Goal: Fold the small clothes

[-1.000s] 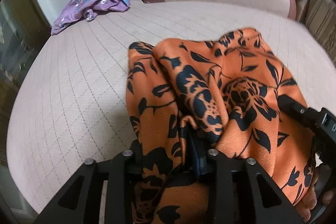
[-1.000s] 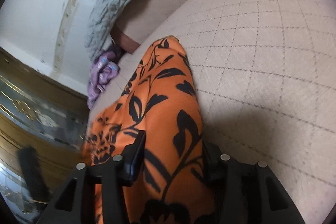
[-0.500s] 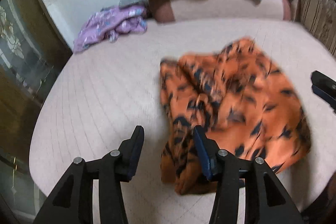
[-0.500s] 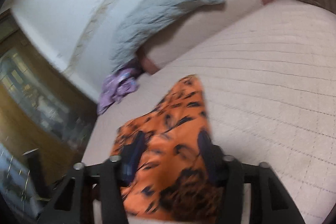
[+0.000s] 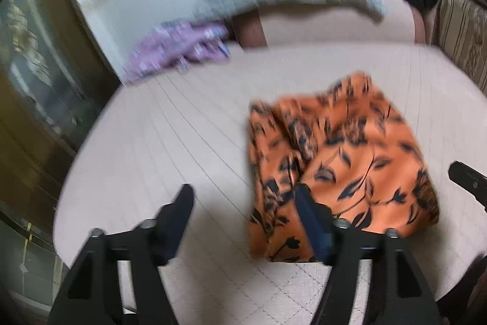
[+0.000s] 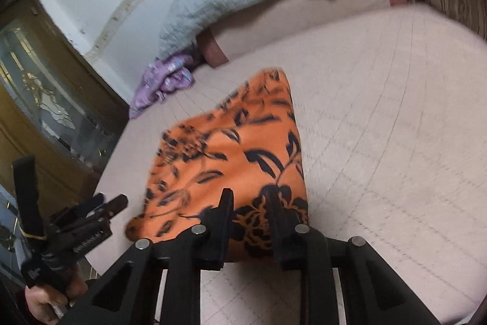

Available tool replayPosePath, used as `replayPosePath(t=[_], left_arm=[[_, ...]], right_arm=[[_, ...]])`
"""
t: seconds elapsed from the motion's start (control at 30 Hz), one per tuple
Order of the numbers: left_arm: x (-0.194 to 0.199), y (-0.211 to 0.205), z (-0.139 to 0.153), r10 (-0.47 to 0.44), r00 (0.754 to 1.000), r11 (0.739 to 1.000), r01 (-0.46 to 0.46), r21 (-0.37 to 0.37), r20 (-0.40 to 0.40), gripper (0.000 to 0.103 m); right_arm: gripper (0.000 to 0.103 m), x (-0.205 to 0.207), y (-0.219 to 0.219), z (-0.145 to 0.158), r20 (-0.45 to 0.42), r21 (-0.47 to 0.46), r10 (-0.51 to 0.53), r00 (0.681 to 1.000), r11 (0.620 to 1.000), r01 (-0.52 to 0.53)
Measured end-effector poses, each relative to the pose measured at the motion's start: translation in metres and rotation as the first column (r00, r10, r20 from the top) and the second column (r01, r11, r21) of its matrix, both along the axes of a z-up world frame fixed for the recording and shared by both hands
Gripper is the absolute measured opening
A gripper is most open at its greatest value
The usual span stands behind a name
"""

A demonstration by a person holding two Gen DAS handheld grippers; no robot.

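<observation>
Left wrist view: the left gripper (image 5: 243,197) is hovering above the quilted bed (image 5: 170,142), its jaws just having been opening, spread wide and empty. The orange floral garment (image 5: 344,160) is lying folded on the bed.

Right wrist view: the right gripper (image 6: 248,200) is hanging over the garment's near edge, its jaws having been closing, gripping nothing.

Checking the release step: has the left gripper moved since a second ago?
Yes. The left gripper has pulled back and up from the orange cloth lying on the bed; its jaws, then on the cloth, have just been opening, nothing between them.
</observation>
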State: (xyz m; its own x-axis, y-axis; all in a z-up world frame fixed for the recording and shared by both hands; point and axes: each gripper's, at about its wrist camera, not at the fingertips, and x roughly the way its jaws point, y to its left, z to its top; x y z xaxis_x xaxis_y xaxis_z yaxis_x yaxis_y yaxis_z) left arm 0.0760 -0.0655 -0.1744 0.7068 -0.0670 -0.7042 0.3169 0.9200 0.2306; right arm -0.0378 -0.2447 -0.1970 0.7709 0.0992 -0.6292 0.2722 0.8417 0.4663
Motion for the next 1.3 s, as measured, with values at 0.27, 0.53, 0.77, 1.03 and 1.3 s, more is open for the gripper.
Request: replayPosePath(t=[0.27,0.53,0.77,1.03,1.3], left_arm=[[-0.042,0.011,0.073,-0.012,0.982,0.996,0.03,-0.09,0.191,0.091],[-0.06,0.023,0.097,0.006,0.979,0.985,0.028,-0.168,0.201,0.098],[-0.062,0.037,0.102,0.063,0.975,0.985,-0.027,-0.168,0.213,0.1],[-0.06,0.042,0.097,0.089,0.971,0.992,-0.067,-0.105,0.22,0.1],[-0.056,0.049,0.094,0.085,0.976,0.991,-0.062,-0.119,0.199,0.1]], right_arm=[[0.076,-0.046,0.011,0.062,0.137,-0.126,-0.039,0.99,0.99,0.057],[0.076,-0.064,0.024,0.091,0.166,-0.16,-0.032,0.986,0.985,0.059],[0.076,-0.065,0.032,0.099,0.171,-0.181,-0.03,0.985,0.981,0.061],[0.076,-0.058,0.046,0.096,0.145,-0.21,-0.007,0.989,0.977,0.038],[0.076,-0.055,0.055,0.096,0.135,-0.23,0.011,0.991,0.973,0.021]])
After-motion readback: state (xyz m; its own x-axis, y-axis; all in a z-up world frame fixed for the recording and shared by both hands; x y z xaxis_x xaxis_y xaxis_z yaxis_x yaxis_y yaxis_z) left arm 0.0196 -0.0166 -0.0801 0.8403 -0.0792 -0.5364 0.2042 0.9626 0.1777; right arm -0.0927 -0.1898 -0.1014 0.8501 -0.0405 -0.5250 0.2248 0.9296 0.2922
